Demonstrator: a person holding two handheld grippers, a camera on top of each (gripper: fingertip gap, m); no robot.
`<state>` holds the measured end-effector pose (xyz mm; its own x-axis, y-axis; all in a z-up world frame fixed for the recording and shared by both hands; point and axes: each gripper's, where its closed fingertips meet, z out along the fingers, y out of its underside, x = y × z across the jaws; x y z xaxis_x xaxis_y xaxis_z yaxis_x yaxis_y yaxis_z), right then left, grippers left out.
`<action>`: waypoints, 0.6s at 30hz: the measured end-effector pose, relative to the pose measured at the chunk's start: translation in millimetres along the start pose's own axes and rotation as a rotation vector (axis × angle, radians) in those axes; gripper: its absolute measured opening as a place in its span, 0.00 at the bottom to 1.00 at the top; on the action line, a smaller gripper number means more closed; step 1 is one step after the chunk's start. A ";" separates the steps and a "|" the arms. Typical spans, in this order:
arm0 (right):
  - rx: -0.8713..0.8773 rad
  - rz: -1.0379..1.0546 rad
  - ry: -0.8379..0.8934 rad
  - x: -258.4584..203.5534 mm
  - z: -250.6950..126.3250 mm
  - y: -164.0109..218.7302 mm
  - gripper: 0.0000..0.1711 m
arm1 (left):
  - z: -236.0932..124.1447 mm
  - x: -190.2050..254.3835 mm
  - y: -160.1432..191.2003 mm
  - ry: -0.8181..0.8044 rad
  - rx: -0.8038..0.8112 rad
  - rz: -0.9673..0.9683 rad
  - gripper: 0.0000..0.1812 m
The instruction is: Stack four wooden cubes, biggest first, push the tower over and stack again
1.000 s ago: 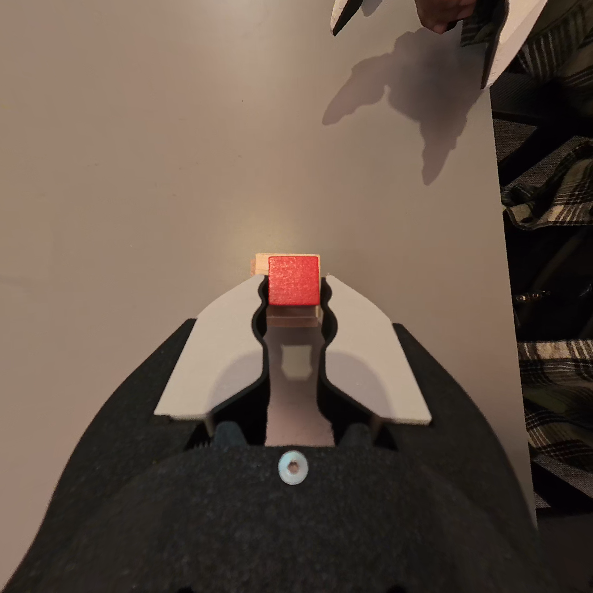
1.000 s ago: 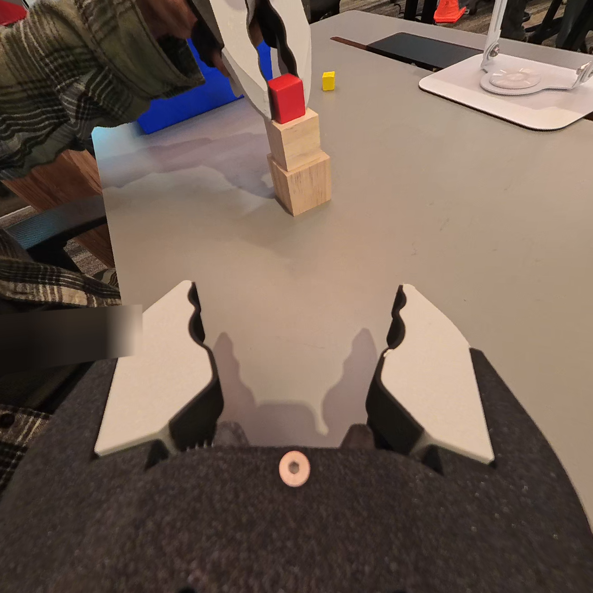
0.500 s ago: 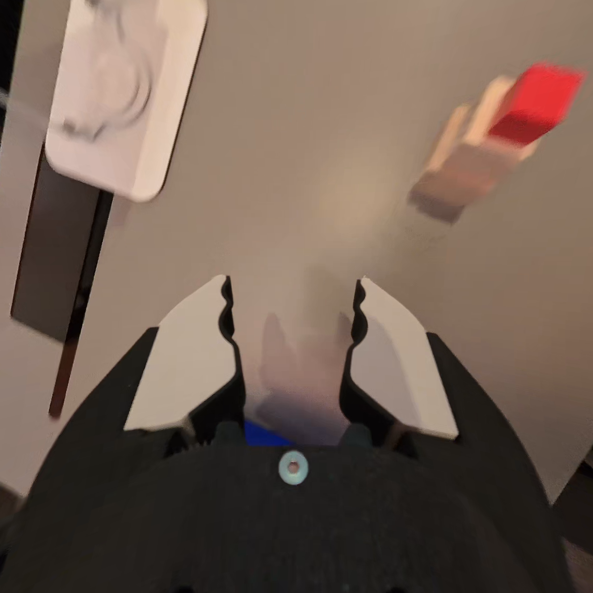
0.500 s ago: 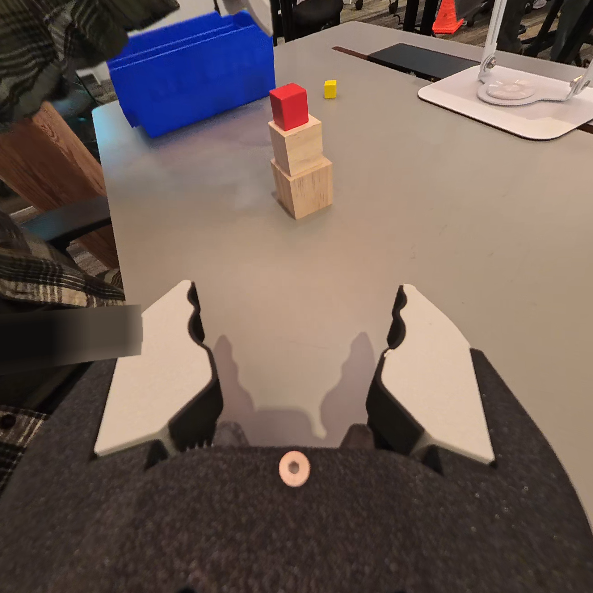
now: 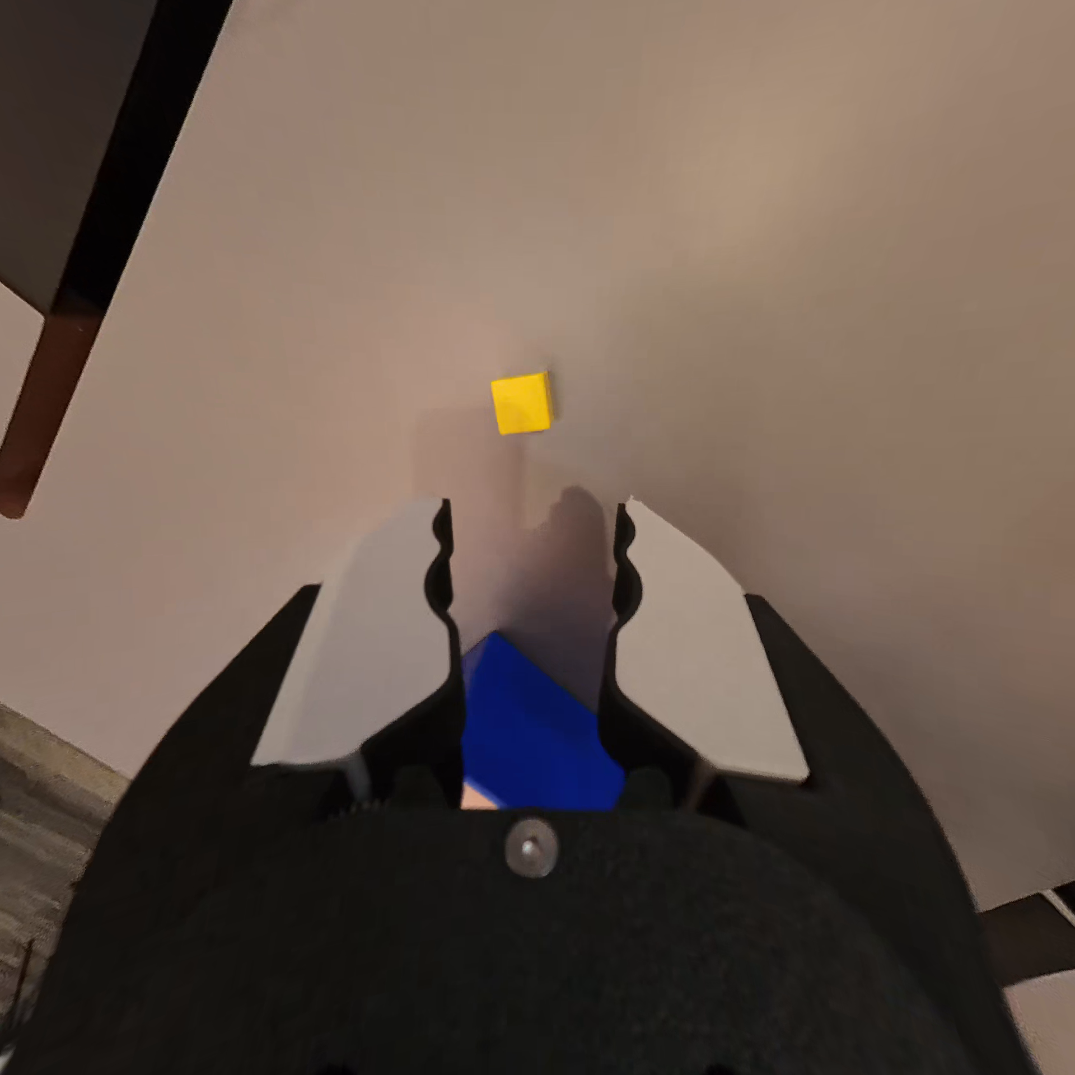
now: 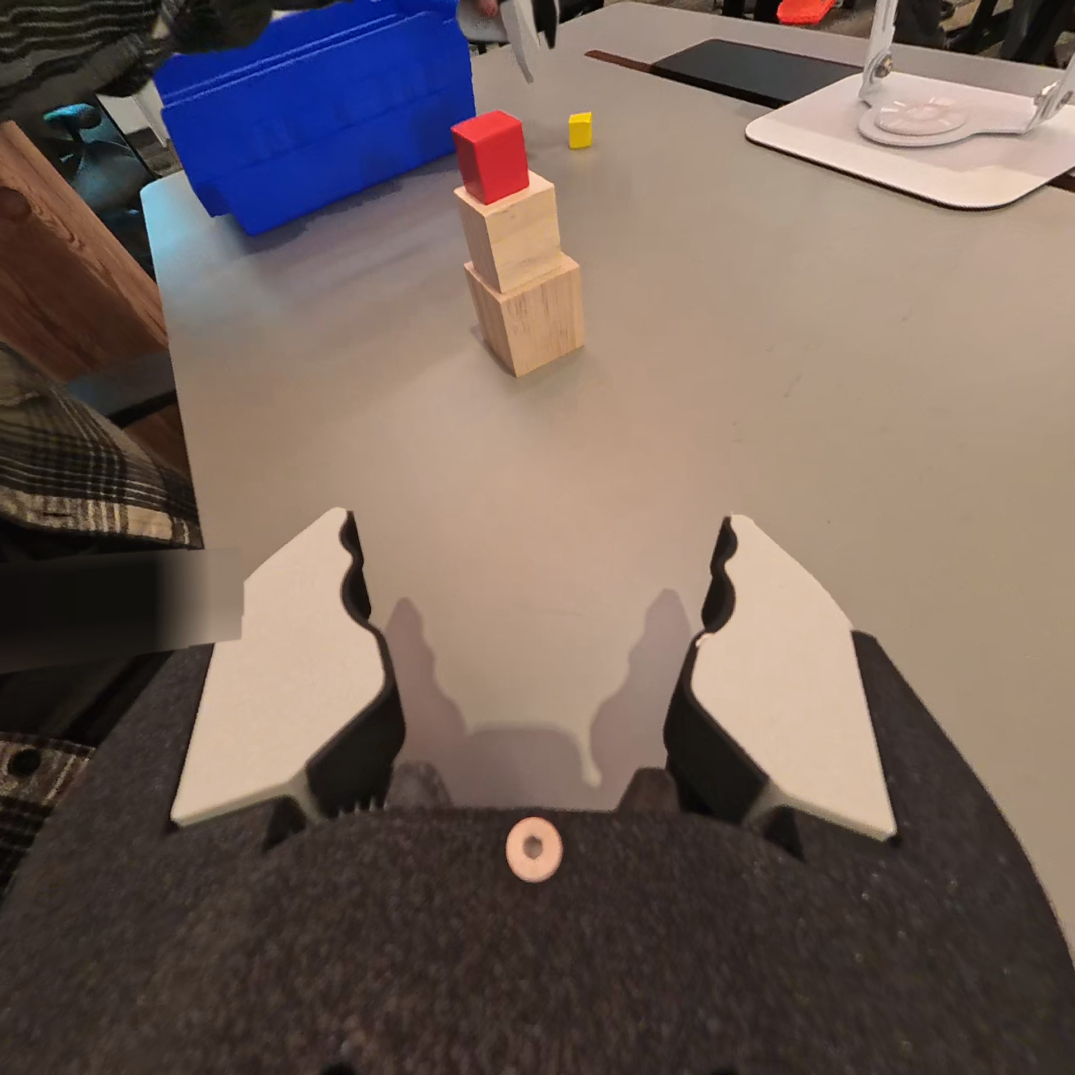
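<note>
A tower of three cubes stands on the grey table (image 6: 756, 407): a large pale wooden cube (image 6: 532, 317) at the bottom, a medium pale wooden cube (image 6: 512, 232) on it, and a red cube (image 6: 491, 154) on top. A small yellow cube (image 6: 580, 130) lies alone on the table behind the tower; it also shows in the left wrist view (image 5: 520, 402). My left gripper (image 5: 532, 509) is open and empty, above the table just short of the yellow cube; its fingertips (image 6: 526, 43) show high behind the tower. My right gripper (image 6: 538, 526) is open and empty, well in front of the tower.
A blue plastic bin (image 6: 314, 122) stands at the back left; one corner of it (image 5: 535, 733) shows under my left gripper. A white stand base (image 6: 907, 139) and a black pad (image 6: 750, 70) lie at the back right. A plaid sleeve (image 6: 75, 477) is at the left table edge. One gripper's finger ends stand about 50 cm off the other's. My right tips are roughly 15 cm from the large pale wooden cube (image 6: 532, 317).
My left gripper let go of the red cube on top of the tower, opened, rose and swung away toward the yellow cube. The right gripper has not moved.
</note>
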<state>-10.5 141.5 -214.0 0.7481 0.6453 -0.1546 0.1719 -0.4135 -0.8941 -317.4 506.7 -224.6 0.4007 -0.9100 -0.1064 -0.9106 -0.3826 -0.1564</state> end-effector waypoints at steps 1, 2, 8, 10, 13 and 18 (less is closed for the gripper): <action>-0.002 0.004 -0.001 1.2 0.8 1.1 0.66 | 3.5 -0.6 -2.3 0.009 -0.010 -0.013 0.28; -0.007 0.008 -0.002 2.4 1.6 2.6 0.66 | 6.8 -0.5 -5.2 0.020 -0.015 -0.026 0.28; -0.020 0.021 0.000 7.3 2.0 8.4 0.66 | 26.8 -4.3 -18.5 0.028 -0.032 -0.059 0.26; -0.016 0.024 0.002 8.2 0.9 8.3 0.66 | 32.9 -5.9 -20.6 0.034 -0.034 -0.073 0.25; -0.021 0.024 0.005 9.3 0.3 9.7 0.66 | 40.8 -7.3 -20.0 0.042 -0.053 -0.086 0.25; -0.019 0.031 0.007 11.4 -1.0 10.7 0.66 | 48.2 -5.3 -21.5 0.056 -0.064 -0.093 0.19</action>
<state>0.5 143.7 -224.9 0.7578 0.6275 -0.1788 0.1609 -0.4453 -0.8808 -295.1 527.5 -268.0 0.4787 -0.8771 -0.0387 -0.8752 -0.4732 -0.1003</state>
